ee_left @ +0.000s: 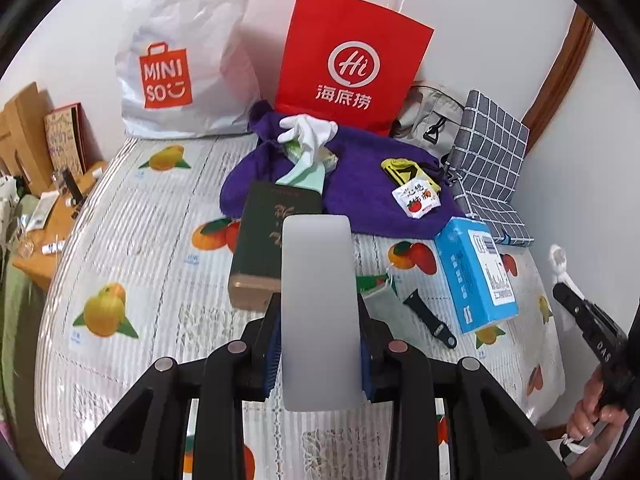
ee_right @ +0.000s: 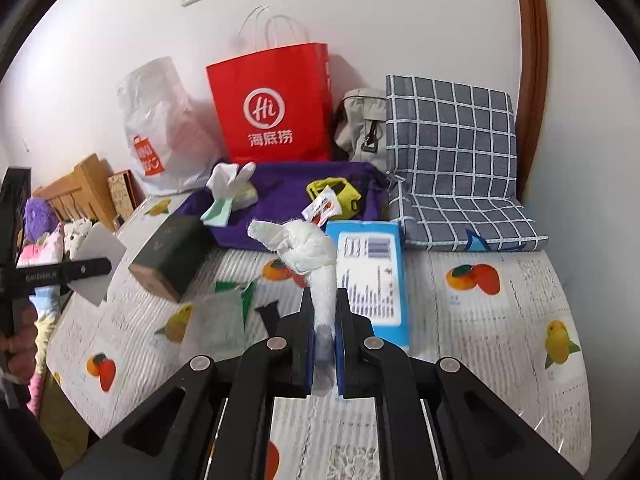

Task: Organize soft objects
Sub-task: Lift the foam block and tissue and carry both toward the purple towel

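Clamped between the pads of the right gripper (ee_right: 324, 332): a knotted white cloth (ee_right: 310, 250), twisted into a rope, its knot and loose corner sticking out past the fingertips, held clear above the fruit-print bedspread (ee_right: 500, 320). Clenched in the left gripper (ee_left: 320, 320): a flat grey card (ee_left: 320, 300), upright between the two pads, also lifted off the bed. Seen again at the left edge of the right wrist view, same grey card in the same tool, with the person's hand (ee_right: 20, 344) on the handle.

Directly behind the knotted cloth, lying flat on the bedspread: a blue box (ee_right: 370, 276) with a printed label. Left of it, a dark green box (ee_right: 170, 258) resting tilted, and a green-edged packet (ee_right: 224, 312) near a black strap (ee_right: 268, 312). Further back, spread on the bed: a purple towel (ee_right: 288, 196), carrying a white glove (ee_right: 228, 178) over a pale green item, a yellow-green object (ee_right: 336, 194), and a small white sachet (ee_right: 322, 208) with a tomato print.

Against the wall behind the towel: a red paper bag (ee_right: 272, 108) standing upright, a white plastic shopping bag (ee_right: 160, 128) to its left, a beige pouch (ee_right: 362, 128) to its right, then a grey checked cushion (ee_right: 452, 152) leaning in the corner. At far left, beyond the bed edge: wooden boxes (ee_right: 86, 188) and a heap of soft toys (ee_right: 44, 232)
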### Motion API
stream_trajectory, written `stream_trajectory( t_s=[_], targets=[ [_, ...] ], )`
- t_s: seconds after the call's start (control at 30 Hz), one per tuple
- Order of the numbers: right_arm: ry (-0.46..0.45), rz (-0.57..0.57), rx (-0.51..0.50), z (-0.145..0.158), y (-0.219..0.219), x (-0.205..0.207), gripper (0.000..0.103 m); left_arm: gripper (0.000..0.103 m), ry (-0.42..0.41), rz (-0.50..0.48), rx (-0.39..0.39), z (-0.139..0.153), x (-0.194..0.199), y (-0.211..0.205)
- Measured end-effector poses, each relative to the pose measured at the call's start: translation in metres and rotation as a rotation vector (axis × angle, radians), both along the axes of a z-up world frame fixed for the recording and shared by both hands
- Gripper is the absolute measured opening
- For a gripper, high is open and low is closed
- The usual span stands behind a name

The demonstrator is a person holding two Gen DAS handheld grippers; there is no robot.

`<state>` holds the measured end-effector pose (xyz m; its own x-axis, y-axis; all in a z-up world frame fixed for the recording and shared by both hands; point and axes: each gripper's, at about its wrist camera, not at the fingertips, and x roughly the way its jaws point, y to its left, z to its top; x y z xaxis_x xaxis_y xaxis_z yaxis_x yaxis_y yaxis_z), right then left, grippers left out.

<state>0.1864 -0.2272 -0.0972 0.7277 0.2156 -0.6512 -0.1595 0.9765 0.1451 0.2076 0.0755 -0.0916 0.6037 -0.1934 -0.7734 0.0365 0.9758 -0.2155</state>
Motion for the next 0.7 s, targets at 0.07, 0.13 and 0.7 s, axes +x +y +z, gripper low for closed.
stream_trajectory(
  t_s=[0.07,0.13,0.7],
  targets=[
    [0.005,-0.001,0.013,0.003,-0.002,0.011,0.008,0.030,-0.005,-0.002,0.015,0.004,0.006,-0.002],
    [0.002,-0.005,0.020,0.008,-0.003,0.021,0.008,0.030,-0.011,0.004,0.021,0.008,0.011,-0.004],
    [-0.041,0.019,0.023,0.031,0.002,0.096,0.008,0.030,-0.022,0.030,0.093,0.018,0.081,-0.004]
  ],
)
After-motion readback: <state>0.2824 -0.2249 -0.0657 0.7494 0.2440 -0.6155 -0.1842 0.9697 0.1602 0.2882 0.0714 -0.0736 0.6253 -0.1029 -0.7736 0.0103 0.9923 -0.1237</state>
